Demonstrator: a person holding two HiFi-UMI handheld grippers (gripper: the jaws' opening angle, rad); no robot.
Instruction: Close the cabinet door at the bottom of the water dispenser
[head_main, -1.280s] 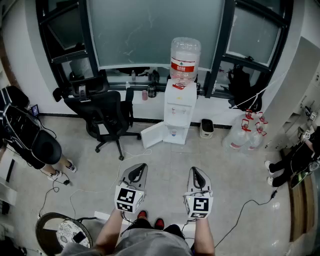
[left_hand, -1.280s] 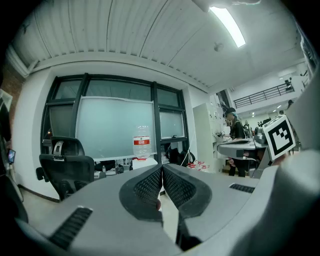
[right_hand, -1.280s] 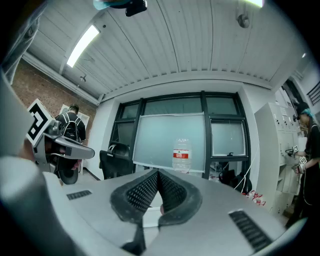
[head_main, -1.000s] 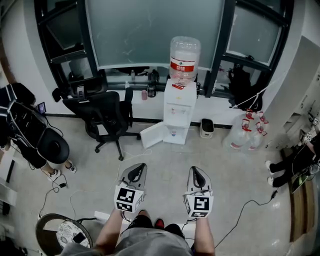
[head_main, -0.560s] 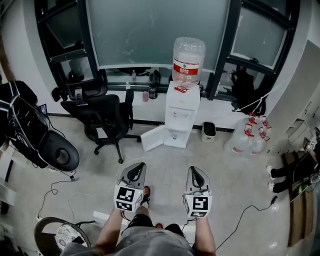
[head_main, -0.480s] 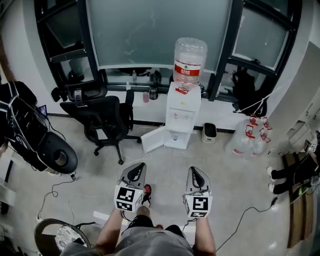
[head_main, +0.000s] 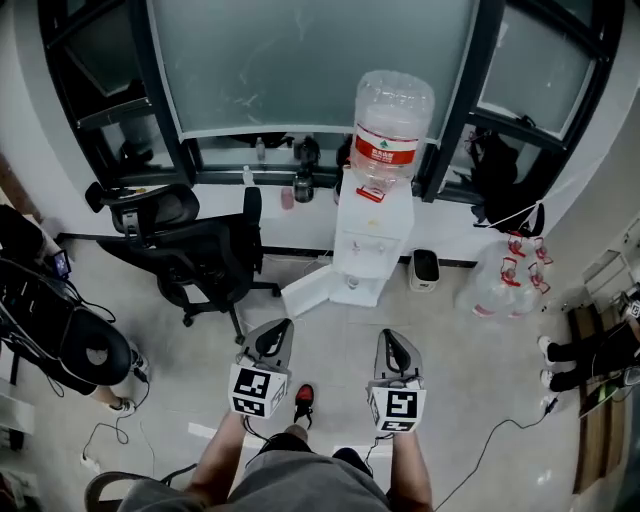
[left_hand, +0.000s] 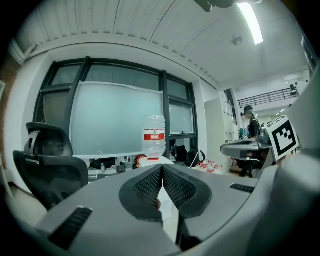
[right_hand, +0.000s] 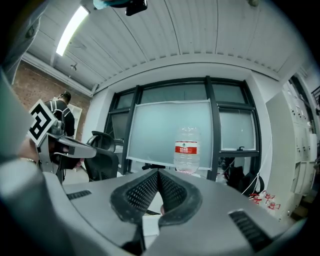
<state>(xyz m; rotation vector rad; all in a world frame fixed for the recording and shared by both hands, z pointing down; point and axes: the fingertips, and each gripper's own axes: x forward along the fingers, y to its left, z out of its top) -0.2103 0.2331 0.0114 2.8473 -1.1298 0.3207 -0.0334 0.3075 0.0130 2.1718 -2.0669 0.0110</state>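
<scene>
Left side: office chair (head_main: 200, 250) sits near the open cabinet door (head_main: 310, 292), its base just left of the door's free edge. The door hangs off the bottom of the water dispenser (head_main: 370, 245), swung out to the left and towards us, so the task isn't started.

Left gripper (head_main: 278, 326): pads together, nothing between them, confirmed in its own view (left_hand: 162, 170). It's well short of the door. Right gripper (head_main: 390, 336): same, tips closed on nothing (right_hand: 158, 172), aimed roughly at the dispenser. Both ride well above floor level; the door is down low.

Risks from here, as we judge them:
- Closed tips give a narrow contact. Push near the hinge or at an angle and they slide off the panel.
- Door is low, so we need to drop a lot. A late drop means we hit the dispenser body instead.
- Full bottle (head_main: 392, 120) on top makes the unit top-heavy. A hard shove could rock it.
- There's something small inside the cabinet opening; we can't tell what. If it sticks out, the door won't seat.
- Cable (head_main: 490, 425) on the floor to the right is a trip hazard if we step that way.
</scene>
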